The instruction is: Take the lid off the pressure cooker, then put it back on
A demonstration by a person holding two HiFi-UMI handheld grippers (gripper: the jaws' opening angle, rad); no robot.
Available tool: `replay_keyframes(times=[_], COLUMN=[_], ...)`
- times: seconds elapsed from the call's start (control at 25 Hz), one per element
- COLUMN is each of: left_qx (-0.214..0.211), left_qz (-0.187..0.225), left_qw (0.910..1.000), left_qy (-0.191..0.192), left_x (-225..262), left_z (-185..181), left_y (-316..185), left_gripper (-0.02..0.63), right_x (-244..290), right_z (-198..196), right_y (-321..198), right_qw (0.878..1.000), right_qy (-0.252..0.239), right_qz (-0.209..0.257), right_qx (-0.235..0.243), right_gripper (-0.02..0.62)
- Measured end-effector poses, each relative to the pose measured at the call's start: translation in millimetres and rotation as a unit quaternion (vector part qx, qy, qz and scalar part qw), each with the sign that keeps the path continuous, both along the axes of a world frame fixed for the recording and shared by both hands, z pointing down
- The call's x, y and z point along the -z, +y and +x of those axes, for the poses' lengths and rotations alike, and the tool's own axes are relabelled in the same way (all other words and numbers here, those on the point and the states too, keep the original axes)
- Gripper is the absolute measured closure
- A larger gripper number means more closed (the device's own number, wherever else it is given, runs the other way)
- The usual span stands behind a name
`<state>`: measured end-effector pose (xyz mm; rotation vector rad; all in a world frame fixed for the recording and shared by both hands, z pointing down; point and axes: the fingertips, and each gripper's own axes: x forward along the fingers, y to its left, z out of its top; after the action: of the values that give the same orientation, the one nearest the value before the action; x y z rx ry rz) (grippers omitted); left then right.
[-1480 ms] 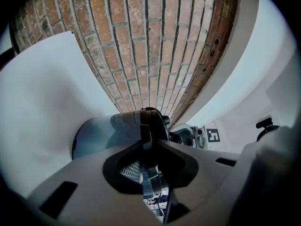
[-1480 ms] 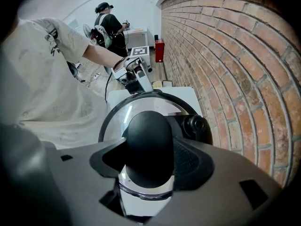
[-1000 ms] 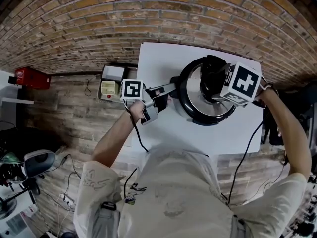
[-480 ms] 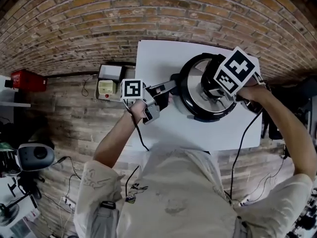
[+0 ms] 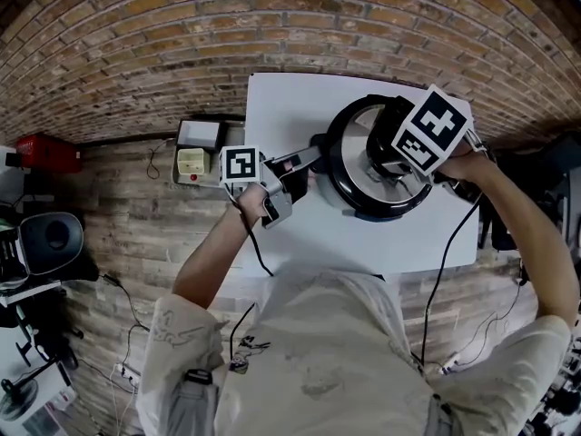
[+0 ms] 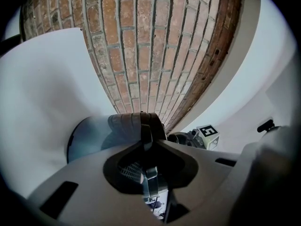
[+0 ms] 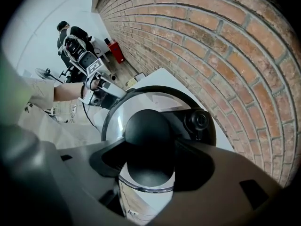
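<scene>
On the white table (image 5: 290,107), at nine o'clock of the pressure cooker (image 5: 359,209), the left gripper (image 5: 292,171) lies roughly level. It is clamped on the cooker's long side handle (image 5: 309,159), and its own view shows the dark handle pinched between narrow-set jaws. The cooker stands right of the table's middle, toward the two o'clock corner, with its lid (image 5: 349,175) seated on the pot. Over the lid's centre the right gripper (image 5: 388,157) points straight down, its jaws closed around the round black knob (image 7: 148,145). A brick wall (image 5: 272,34) runs along twelve o'clock.
</scene>
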<state>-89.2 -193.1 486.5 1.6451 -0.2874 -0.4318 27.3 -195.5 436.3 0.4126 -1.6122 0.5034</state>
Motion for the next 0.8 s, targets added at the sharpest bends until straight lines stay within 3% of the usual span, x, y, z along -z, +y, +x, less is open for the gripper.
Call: replay_keyframes(times=[0.52,0.8], left_qx=[0.000,0.005], left_qz=[0.004,-0.002], left_qw=[1.0000,1.0000], left_qy=[0.007,0.000], left_x=[1,-1], left_z=[1,0], left_y=[-1,-2], left_gripper=[0.534,0.534], right_x=[14,26], right_z=[3,8], right_y=[-4,-7], right_qw=[1.000,0.999], right_qy=[-0.019,-0.009], right_qz=[0.004,0.030], right_qx=[0.014,0.036], right_gripper=[0.303,0.304])
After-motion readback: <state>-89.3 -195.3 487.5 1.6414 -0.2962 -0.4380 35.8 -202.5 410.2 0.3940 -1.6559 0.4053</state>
